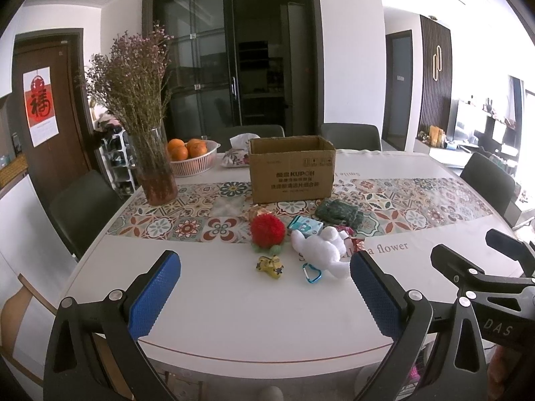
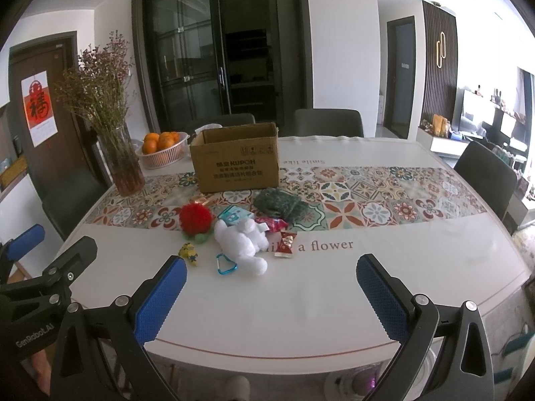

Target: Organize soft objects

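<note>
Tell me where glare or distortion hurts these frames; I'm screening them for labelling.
Left wrist: the window side at right is blown out, the table edge bows, the toys stay sharp. Right wrist: the same glare at right, black corners, the box is readable.

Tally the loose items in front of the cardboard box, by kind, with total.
Plush toys: 2, white plush, red pompom plush
Knitted cloth: 1, green knit
Small yellow figure: 1
Carabiner: 1, blue
Packets and wrappers: at least 3, teal pack, pink wrapper, red sachet
Total: at least 8
</note>
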Motion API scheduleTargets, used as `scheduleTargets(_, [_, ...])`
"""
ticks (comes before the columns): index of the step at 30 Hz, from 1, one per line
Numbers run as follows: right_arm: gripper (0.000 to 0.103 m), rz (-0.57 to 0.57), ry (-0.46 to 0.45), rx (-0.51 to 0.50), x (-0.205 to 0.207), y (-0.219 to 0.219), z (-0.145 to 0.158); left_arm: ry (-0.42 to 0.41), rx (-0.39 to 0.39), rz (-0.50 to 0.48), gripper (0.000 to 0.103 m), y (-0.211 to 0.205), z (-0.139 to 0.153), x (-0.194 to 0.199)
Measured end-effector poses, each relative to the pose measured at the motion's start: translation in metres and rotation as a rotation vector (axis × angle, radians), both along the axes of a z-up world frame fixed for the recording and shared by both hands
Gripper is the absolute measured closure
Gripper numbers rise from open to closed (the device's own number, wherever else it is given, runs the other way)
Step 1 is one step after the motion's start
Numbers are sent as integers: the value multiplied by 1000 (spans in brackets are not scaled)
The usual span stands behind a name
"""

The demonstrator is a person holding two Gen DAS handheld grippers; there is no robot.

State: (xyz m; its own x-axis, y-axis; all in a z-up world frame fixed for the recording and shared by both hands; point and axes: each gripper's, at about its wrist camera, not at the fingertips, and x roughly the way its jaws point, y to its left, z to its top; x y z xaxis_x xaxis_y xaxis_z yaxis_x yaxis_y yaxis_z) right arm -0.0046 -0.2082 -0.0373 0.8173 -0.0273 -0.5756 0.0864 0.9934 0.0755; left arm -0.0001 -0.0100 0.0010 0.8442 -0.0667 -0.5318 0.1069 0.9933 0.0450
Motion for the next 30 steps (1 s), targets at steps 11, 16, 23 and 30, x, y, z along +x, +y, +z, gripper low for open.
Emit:
scheduleTargets(11, [0,7,19,4,10,4,-5,13,2,-7,0,1,-4,5])
scheduleTargets(16, [0,22,50,5,27,14,-14,34,8,-20,0,8,-11,16])
scheduleTargets(23, [0,41,100,-9,63,31,-30,71,31,-54,0,20,-28,50])
scheduleTargets(30, [0,40,177,2,104,43,-52,83,67,-138,0,30,-46,90])
